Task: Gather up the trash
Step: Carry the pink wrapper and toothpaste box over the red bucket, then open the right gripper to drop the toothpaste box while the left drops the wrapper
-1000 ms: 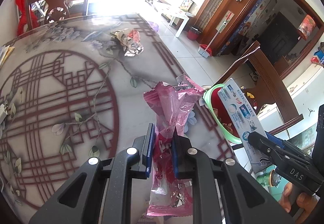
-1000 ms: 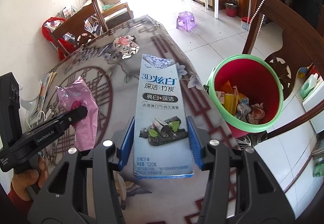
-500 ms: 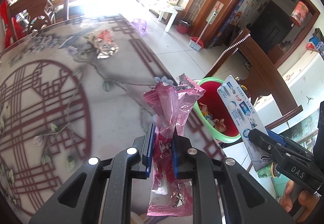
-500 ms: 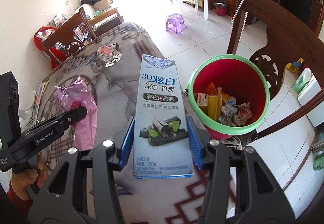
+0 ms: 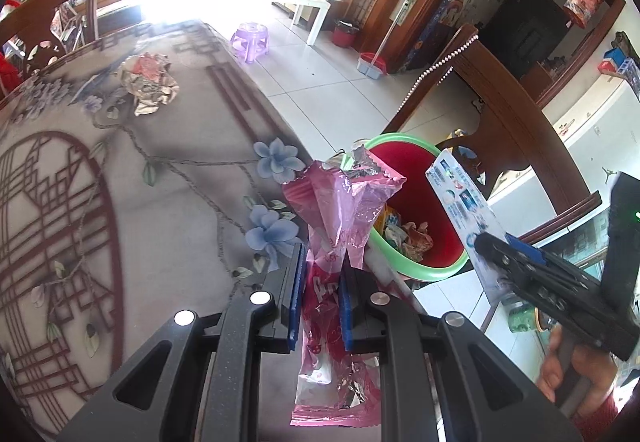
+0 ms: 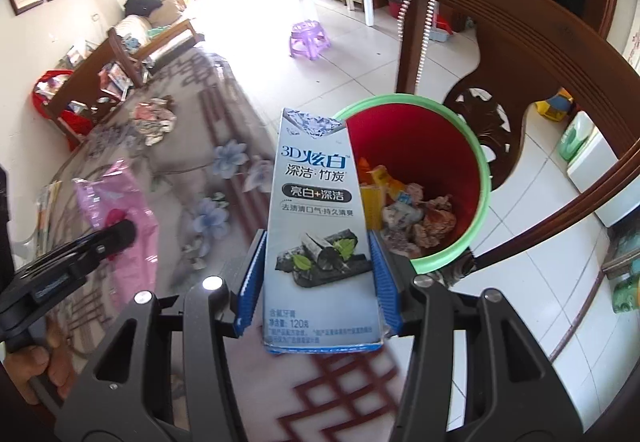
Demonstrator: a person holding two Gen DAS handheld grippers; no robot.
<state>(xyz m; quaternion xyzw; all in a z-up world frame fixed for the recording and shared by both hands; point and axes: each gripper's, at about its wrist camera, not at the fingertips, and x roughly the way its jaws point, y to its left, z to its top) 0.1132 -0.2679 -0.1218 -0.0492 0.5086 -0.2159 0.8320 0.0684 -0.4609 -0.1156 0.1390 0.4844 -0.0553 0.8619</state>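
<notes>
My left gripper [image 5: 320, 262] is shut on a pink plastic wrapper [image 5: 340, 214] and holds it upright above the table edge, just short of the red bin with a green rim [image 5: 420, 270]. My right gripper [image 6: 316, 254] is shut on a grey toothpaste box [image 6: 316, 210] and holds it upright beside the same bin [image 6: 476, 162], which holds several pieces of trash. The box [image 5: 464, 210] and the right gripper [image 5: 492, 246] also show in the left wrist view, over the bin's right side. The wrapper [image 6: 116, 210] shows in the right wrist view.
A crumpled foil wrapper [image 5: 148, 86] lies far back on the patterned table [image 5: 120, 182]. A wooden chair [image 6: 500, 42] stands right behind the bin. A purple stool [image 5: 250, 40] and a white low table [image 5: 308, 6] stand on the tiled floor beyond.
Both grippers have moved right toward the bin with their loads. The bin is now larger and closer in both views, and the table has slid left.
</notes>
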